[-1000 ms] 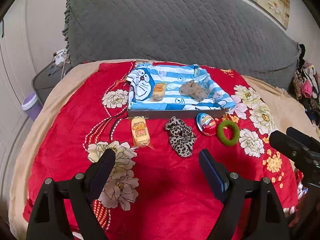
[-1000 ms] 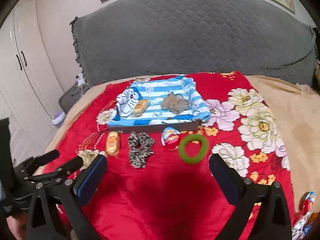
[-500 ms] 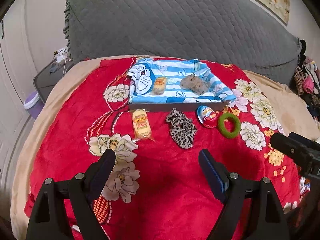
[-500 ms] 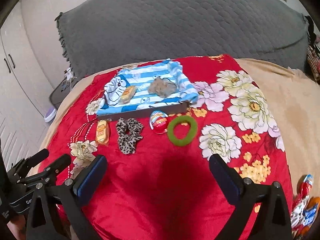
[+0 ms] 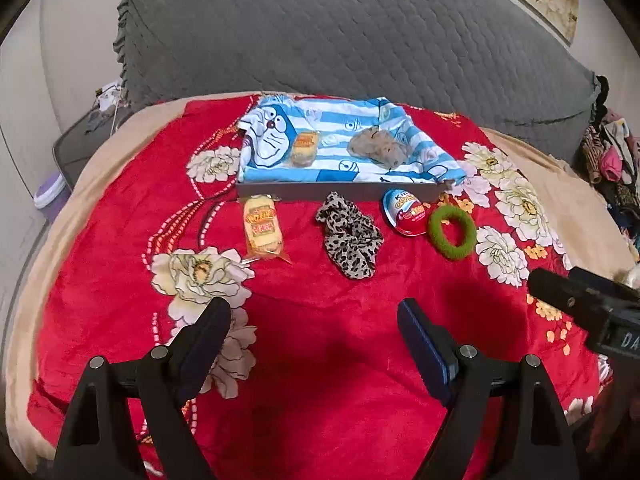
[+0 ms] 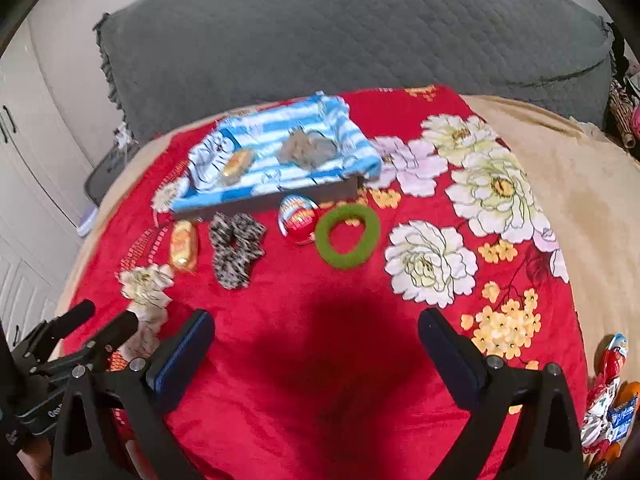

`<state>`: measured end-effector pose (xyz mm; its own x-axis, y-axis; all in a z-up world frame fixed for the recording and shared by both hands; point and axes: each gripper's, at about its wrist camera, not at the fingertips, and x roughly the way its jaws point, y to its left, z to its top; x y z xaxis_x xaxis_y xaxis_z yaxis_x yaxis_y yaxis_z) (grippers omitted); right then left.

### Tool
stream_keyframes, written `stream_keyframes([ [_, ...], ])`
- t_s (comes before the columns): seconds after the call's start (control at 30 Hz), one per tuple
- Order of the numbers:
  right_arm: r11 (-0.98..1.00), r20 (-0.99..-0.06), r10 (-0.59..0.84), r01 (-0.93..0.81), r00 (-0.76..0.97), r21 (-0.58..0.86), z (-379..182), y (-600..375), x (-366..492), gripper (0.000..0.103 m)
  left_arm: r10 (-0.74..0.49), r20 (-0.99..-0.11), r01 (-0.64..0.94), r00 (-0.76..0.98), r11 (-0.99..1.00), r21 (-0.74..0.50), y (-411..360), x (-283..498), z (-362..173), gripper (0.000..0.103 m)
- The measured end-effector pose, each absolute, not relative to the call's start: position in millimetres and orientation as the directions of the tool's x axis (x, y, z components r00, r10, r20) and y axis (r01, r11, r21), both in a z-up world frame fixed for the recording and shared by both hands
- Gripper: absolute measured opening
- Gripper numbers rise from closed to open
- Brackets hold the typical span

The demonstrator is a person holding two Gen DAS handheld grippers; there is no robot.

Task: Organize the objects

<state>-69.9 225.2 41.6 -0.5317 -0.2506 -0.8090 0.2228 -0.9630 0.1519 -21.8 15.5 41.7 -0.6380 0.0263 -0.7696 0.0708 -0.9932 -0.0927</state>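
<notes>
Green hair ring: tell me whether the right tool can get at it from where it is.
Probably yes. The right tool is open and empty, and only bare red blanket lies between it and the green hair ring.

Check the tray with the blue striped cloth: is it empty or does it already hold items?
Not empty. The tray holds a wrapped snack and a grey-brown scrunchie on its cloth.

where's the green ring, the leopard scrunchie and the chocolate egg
green ring [image 5: 438, 240], left wrist view, on its left band
leopard scrunchie [image 5: 352, 240], left wrist view, middle of the fabric
chocolate egg [image 6: 298, 216], right wrist view, centre of its wrapper
</notes>
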Motion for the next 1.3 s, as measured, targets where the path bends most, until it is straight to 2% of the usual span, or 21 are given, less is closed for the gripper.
stream_keyframes([
  [1.3,-0.980,-0.829,-0.182,0.166,-0.528,0.109,-8,232,-165,0.102,0.029,-0.810,0.066,-0.585,-0.994,-0.083,47,-122,-11,0.086],
])
